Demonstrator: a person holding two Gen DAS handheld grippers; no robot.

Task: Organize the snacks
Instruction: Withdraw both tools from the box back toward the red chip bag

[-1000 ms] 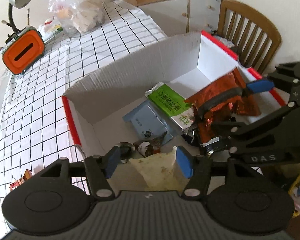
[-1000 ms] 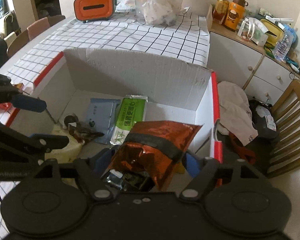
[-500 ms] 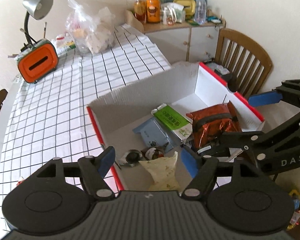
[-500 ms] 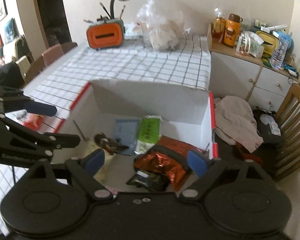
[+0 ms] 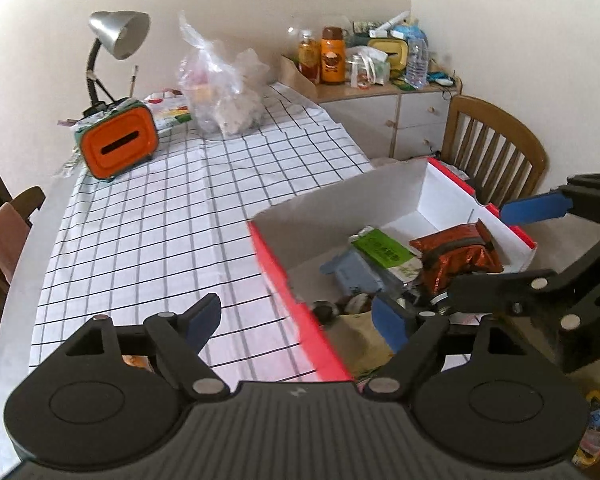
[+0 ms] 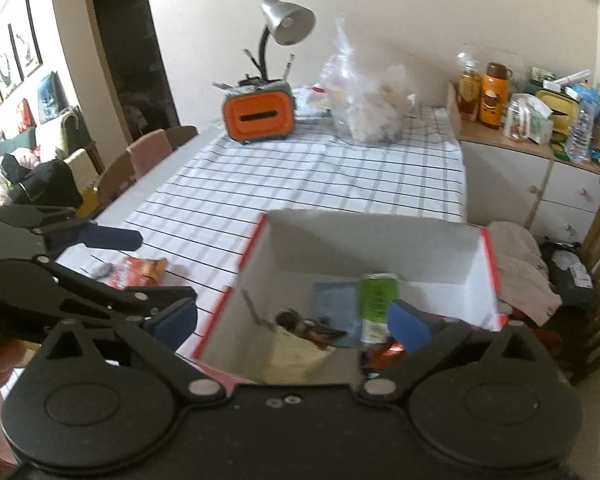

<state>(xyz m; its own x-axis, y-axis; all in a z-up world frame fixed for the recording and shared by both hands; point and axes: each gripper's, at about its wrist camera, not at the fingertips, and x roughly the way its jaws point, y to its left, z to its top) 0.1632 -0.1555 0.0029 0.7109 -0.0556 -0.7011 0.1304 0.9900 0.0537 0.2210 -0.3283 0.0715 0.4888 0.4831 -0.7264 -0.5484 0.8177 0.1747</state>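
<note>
Both tongs (image 5: pixel 296 322) above boxed snacks (image 5: pixel 456 258)

Both claws lifted back from box (image 5: pixel 440 184), jaws just opened wider, orange packet (image 5: pixel 458 254) dropped inside

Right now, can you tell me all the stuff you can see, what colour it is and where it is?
box: 1, white with red edges, at the table's near edge
orange foil bag: 1, in the box
green packet: 1, in the box, beside the foil bag
grey-blue packet: 1, in the box, beside the green one
pale yellow bag: 1, in the box's near end
orange snack packet: 1, on the tablecloth left of the box
orange case: 1, far end of table
lamp: 1, silver, behind the case
clear plastic bag: 1, far end
wooden chair: 1, behind the box
left gripper: black, blue pads, open, empty
right gripper: same, open, empty
</note>
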